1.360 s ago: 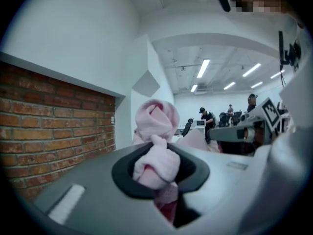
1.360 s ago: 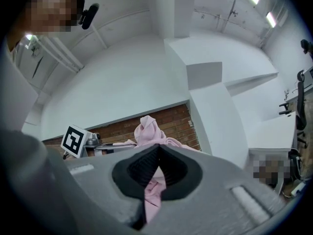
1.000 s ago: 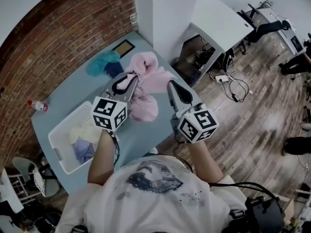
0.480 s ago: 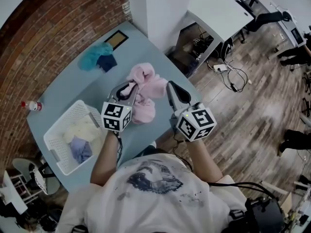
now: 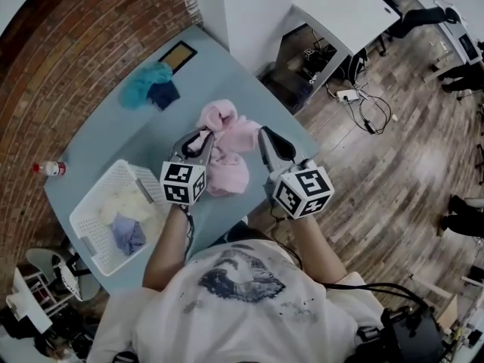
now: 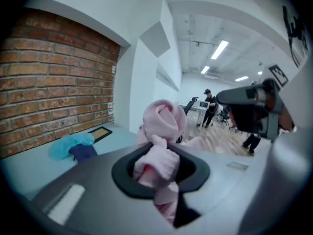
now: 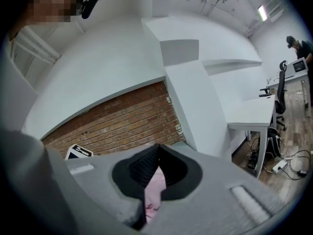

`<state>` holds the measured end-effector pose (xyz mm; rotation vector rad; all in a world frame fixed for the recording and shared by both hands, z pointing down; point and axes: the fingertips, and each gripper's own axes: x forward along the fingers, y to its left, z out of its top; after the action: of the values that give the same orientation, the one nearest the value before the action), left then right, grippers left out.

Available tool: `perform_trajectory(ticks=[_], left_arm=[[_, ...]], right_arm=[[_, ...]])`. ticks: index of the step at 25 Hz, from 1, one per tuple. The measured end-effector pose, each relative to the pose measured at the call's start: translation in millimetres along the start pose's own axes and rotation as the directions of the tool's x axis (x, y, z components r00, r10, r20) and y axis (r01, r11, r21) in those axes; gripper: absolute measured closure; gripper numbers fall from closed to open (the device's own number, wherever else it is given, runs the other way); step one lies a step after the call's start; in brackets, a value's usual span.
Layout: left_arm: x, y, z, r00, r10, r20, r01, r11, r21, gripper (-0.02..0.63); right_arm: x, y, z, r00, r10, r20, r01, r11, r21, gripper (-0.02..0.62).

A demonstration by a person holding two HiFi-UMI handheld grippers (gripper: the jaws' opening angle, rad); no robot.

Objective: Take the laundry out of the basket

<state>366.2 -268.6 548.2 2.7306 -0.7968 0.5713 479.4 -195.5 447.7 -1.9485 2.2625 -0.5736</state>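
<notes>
Both claws are up over the pale blue worktop (image 5: 121,134) and both have the pink garment (image 5: 231,174). The left claw (image 5: 203,136) is clamped almost fully shut on a thick bunch of it; in the left gripper view the pink cloth (image 6: 164,119) is wadded right between the jaws and bulges up past them in a rolled knot. The right claw (image 5: 266,136) is closed tight, jaw tips meeting, and the right gripper view shows a thin strip of pink fabric (image 7: 155,185) caught in the slot just below those tips. So the garment is out of the basket, bunched between the two claws above the near right part of the worktop. The white lattice basket (image 5: 97,193) sits at the near left end, well apart from the garment, with a cream piece (image 5: 128,203) and a lavender piece (image 5: 128,233) inside it. At the far side, by the brick wall, a teal cloth (image 5: 144,82) lies touching a navy cloth (image 5: 162,94). A small bottle (image 5: 45,169) lies at the left edge, beyond the basket.
</notes>
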Motion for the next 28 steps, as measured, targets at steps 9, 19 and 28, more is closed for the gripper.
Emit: perform_trajectory(ticks=[9,19,28], left_arm=[[19.4,-3.3,-28.4,0.997,0.011,-0.079,-0.012,1.000,-0.018,0.537],[28.3,-10.8,-42.9,0.991,0.013,-0.130,-0.014,1.000,-0.005,0.537],[27.5,-17.0,-41.5,0.993,0.004,-0.118,-0.007,1.000,-0.026,0.495]], right_arm=[[-2.5,-16.9,-15.1,1.000,-0.017,-0.021,0.017,0.999,0.038,0.598],[-11.4,-18.1,-12.4,1.000,-0.019,-0.010,0.020,0.998,0.055,0.598],[-22.2,-20.5,-12.7,1.000,-0.029,0.001,0.029,0.998,0.057,0.598]])
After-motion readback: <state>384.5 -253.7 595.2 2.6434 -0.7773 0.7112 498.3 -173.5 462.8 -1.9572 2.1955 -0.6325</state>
